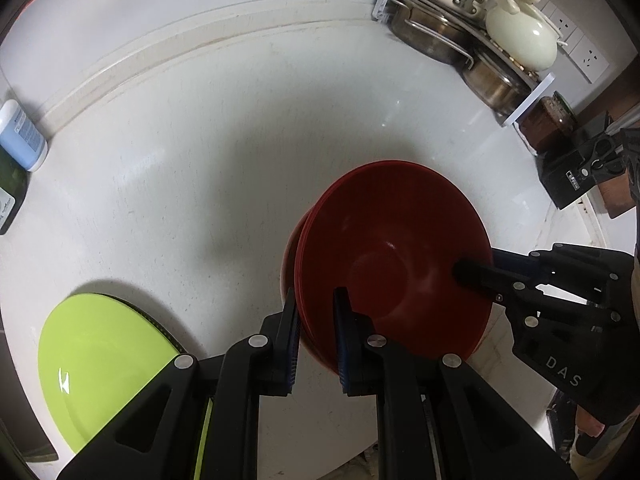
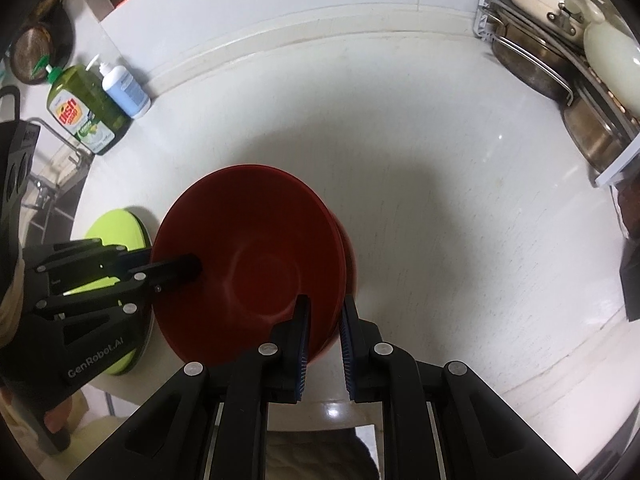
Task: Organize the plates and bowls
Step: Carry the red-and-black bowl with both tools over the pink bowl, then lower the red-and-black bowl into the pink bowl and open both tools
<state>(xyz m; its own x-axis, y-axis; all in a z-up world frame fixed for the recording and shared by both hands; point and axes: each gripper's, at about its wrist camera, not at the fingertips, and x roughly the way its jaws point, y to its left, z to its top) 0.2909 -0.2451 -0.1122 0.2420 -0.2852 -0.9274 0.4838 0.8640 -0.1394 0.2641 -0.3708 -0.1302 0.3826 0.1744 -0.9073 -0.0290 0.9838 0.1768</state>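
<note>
A nested stack of red bowls [image 1: 384, 248] [image 2: 248, 248] sits in the middle of the white counter [image 1: 200, 160]; I cannot tell if it is touching the counter. My left gripper [image 1: 316, 320] straddles its near-left rim, one finger inside and one outside, shut on the rim. My right gripper [image 2: 324, 320] is shut on the opposite rim in the same way. Each shows in the other's view: the right gripper [image 1: 476, 280] and the left gripper [image 2: 176, 272], each with a black finger lying inside the top bowl. To the left, a lime-green plate [image 1: 104, 360] [image 2: 116, 228] lies on a dark plate.
A wire rack of steel pots and cream lids [image 1: 460, 32] [image 2: 560, 60] fills the back right corner. A green dish soap bottle [image 2: 84, 108] and a blue-white bottle [image 1: 20, 136] [image 2: 124, 88] stand at the back left. A black box [image 1: 572, 176] and a jar [image 1: 552, 120] stand on the right.
</note>
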